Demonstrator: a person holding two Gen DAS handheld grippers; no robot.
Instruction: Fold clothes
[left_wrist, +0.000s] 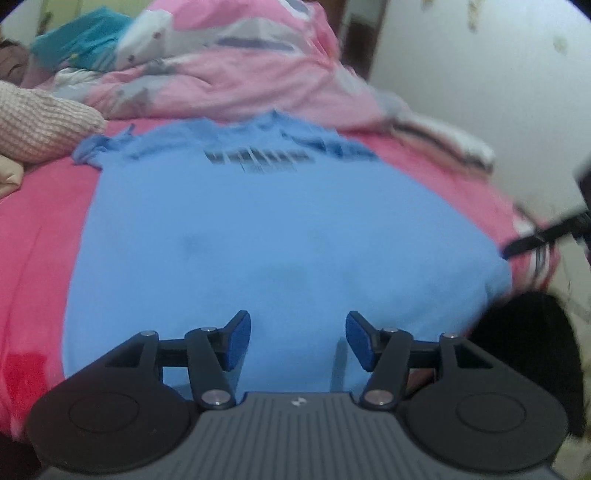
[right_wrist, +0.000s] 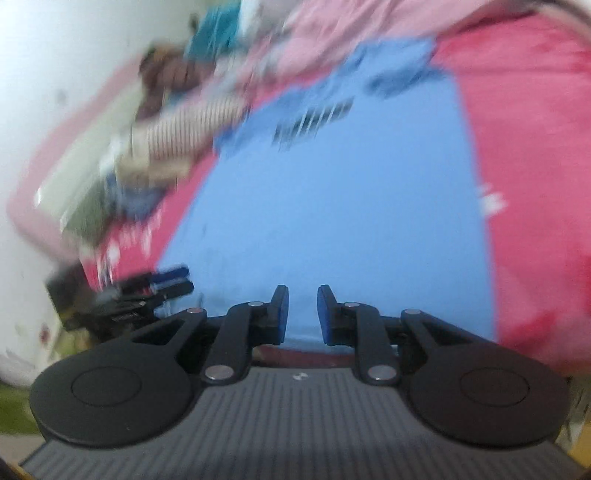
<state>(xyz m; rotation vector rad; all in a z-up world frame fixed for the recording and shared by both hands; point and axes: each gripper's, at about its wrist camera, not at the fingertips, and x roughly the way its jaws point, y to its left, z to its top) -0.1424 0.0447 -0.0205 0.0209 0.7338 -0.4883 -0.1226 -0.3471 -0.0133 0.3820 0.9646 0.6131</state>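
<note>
A light blue T-shirt (left_wrist: 277, 229) lies spread flat on the pink bed cover (left_wrist: 40, 236), its dark chest print toward the far end. My left gripper (left_wrist: 298, 332) hovers over the shirt's near hem, open, with nothing between its blue pads. The right gripper (left_wrist: 532, 240) shows blurred at the shirt's right edge. In the blurred right wrist view the shirt (right_wrist: 332, 206) fills the middle. My right gripper (right_wrist: 303, 306) stands above its near edge, its pads a narrow gap apart with only cloth seen behind them. The left gripper (right_wrist: 170, 280) appears at the shirt's left corner.
A heap of pink patterned quilt (left_wrist: 240, 74) lies beyond the shirt, with a teal cloth (left_wrist: 81, 40) behind it. A beige knitted item (left_wrist: 37, 122) rests at the left. A white wall (left_wrist: 480, 74) stands to the right, and a dark object (left_wrist: 528, 350) sits below the bed's right edge.
</note>
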